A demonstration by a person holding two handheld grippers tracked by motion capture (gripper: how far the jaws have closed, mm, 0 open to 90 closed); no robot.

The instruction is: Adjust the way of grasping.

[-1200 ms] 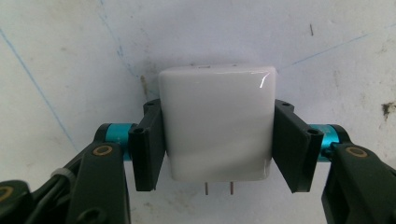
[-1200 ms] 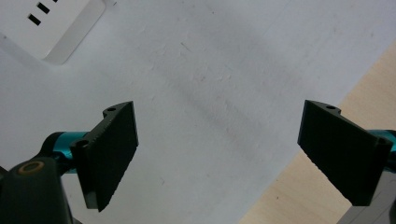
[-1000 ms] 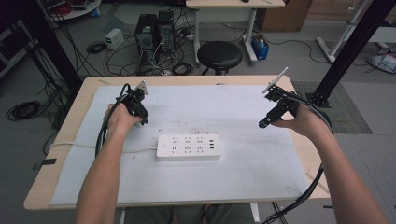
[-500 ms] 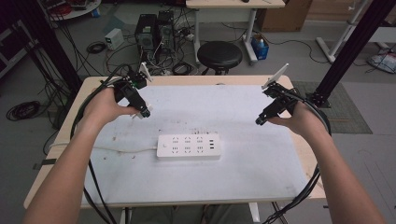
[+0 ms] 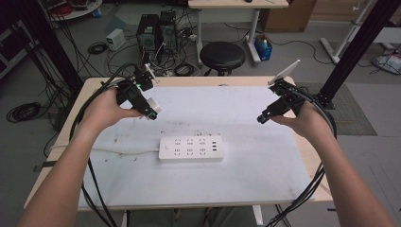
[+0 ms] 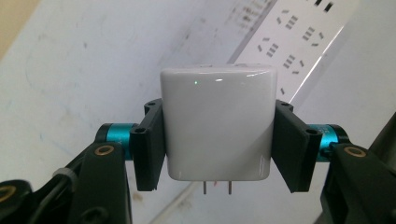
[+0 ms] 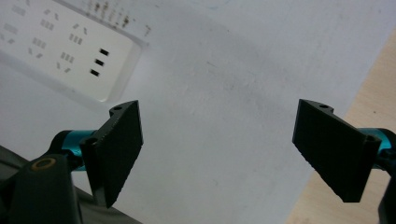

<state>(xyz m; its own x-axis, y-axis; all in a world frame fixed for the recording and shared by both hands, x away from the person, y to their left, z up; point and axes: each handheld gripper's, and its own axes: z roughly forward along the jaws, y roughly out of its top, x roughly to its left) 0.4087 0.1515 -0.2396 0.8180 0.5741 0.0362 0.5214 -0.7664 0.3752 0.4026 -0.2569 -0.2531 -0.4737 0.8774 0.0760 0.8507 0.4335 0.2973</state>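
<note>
A white power strip (image 5: 191,148) lies flat in the middle of the white mat, its cord running off to the left. My left gripper (image 5: 151,112) hovers above the mat's back left and is shut on a white plug adapter (image 6: 216,123), whose two metal prongs point down from its lower edge. Behind that adapter the power strip (image 6: 299,35) shows at the upper right. My right gripper (image 5: 263,118) hangs over the mat's back right, open, with nothing between its jaws. In the right gripper view the strip's end (image 7: 65,51) lies at the upper left.
The white mat (image 5: 246,184) covers most of the wooden table (image 5: 90,87). Cables trail from both grippers over the table's sides. Beyond the far edge stand a black stool (image 5: 222,54), computer cases (image 5: 156,28) and floor cables.
My left gripper rose from the mat near the strip's left and moved toward the back, carrying the white adapter. The right gripper stayed almost in place.
</note>
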